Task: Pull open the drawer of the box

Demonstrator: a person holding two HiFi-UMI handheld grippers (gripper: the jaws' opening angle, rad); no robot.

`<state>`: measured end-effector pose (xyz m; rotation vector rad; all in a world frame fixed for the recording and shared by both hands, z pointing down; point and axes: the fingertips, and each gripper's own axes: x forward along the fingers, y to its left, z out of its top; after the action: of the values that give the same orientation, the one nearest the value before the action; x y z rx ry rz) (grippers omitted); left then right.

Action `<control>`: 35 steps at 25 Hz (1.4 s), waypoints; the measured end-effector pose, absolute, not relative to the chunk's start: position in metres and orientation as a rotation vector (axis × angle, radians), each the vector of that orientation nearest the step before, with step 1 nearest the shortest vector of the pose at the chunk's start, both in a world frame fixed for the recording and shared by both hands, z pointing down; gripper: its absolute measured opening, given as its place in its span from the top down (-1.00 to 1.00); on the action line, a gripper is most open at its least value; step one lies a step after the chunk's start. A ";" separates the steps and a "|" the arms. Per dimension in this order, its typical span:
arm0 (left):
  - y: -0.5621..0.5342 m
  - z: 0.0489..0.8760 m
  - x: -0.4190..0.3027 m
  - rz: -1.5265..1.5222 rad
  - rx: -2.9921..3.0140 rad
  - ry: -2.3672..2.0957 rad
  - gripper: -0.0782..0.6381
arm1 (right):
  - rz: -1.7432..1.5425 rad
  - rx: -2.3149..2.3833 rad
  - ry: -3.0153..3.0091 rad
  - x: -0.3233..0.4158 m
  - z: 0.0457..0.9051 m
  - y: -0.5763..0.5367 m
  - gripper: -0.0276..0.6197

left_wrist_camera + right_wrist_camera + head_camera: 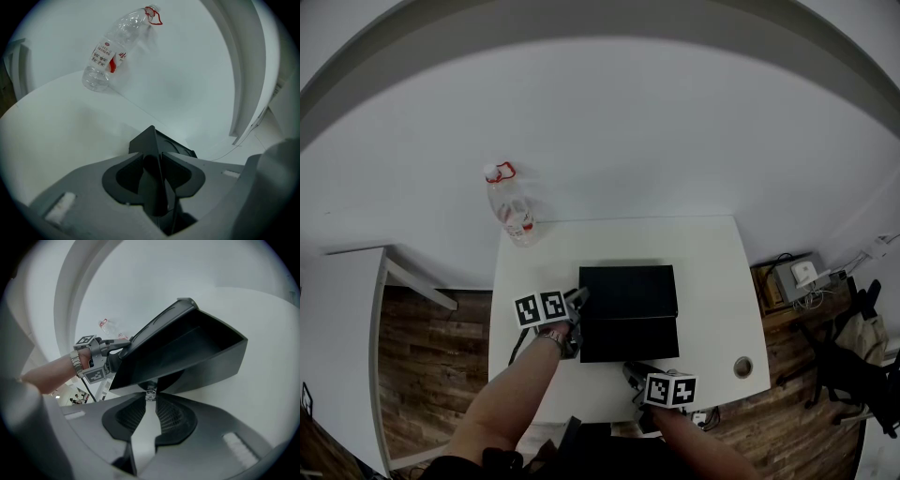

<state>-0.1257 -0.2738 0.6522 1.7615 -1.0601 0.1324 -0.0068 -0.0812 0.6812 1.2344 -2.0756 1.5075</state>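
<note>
We see the black box (628, 286) at the middle of the white table (712, 272), its drawer (628, 339) drawn out toward us. Our left gripper (157, 161) clamps the box's left edge, and our right gripper (150, 398) pinches the drawer's small knob (150, 393) between 2 narrow jaws. 1 plastic bottle (511, 208) sits at the table's far left corner.

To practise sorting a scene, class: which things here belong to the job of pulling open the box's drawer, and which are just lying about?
In the job:
box, clamped by left tongs
drawer knob, pinched by right tongs

Lying about:
bottle at a far corner of the table
grey unit beside the table
</note>
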 end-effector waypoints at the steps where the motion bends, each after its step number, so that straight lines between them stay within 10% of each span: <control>1: -0.274 0.652 -0.126 0.132 1.762 -1.061 0.42 | 1.507 1.232 -2.077 -0.007 0.681 -0.080 0.71; 35: -0.274 0.653 -0.127 0.102 1.754 -1.058 0.40 | 1.548 1.181 -2.101 -0.009 0.685 -0.063 0.69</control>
<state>-0.1266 -0.2742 0.6526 1.7542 -1.0578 0.1019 -0.0087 -0.0632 0.6849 1.1808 -2.1014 1.5484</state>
